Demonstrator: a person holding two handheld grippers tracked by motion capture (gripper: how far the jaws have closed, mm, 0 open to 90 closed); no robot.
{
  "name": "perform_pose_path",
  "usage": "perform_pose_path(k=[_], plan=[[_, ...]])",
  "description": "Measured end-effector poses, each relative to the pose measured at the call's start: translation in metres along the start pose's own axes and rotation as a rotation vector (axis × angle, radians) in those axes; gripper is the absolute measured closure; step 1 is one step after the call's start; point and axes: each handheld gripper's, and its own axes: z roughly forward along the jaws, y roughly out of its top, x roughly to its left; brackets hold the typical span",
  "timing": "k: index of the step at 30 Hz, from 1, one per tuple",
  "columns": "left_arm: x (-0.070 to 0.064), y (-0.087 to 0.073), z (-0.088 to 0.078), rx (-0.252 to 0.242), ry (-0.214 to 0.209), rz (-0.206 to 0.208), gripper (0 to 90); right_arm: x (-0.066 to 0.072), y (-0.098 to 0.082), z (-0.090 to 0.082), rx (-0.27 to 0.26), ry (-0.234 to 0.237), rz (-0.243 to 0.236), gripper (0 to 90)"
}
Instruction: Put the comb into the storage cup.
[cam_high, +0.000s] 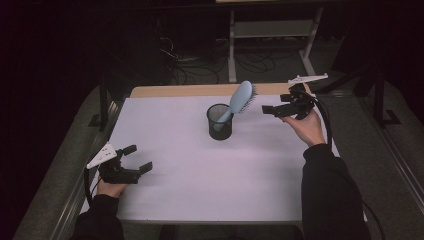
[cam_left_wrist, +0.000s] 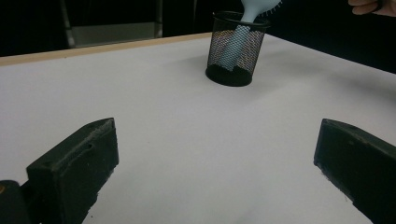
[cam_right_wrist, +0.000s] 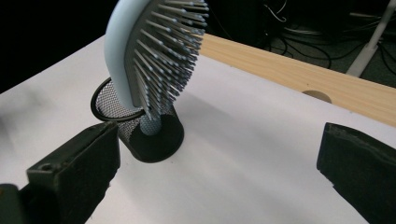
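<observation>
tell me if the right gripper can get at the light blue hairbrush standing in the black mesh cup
Probably yes. The right gripper hangs just beside the light blue hairbrush, jaws wide open and aimed at its bristled head, with nothing between them. The handle sits in the black mesh cup, so the head is the free part.

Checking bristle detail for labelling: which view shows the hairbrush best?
Right gripper view: the hairbrush is close, its bristles and pale blue head sharp, handle down in the mesh cup. High view shows the whole brush leaning in the cup, but small. Left gripper view shows its handle through the mesh, with the head cut off at the top edge.
</observation>
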Motion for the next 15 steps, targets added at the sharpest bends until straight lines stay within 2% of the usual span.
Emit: perform_pose_path(k=[15], plan=[[0.000,0.000,0.000,0.001,0.002,-0.001,0.0,-0.012,-0.015,-0.021,-0.009,-0.020,0.015,0.0]])
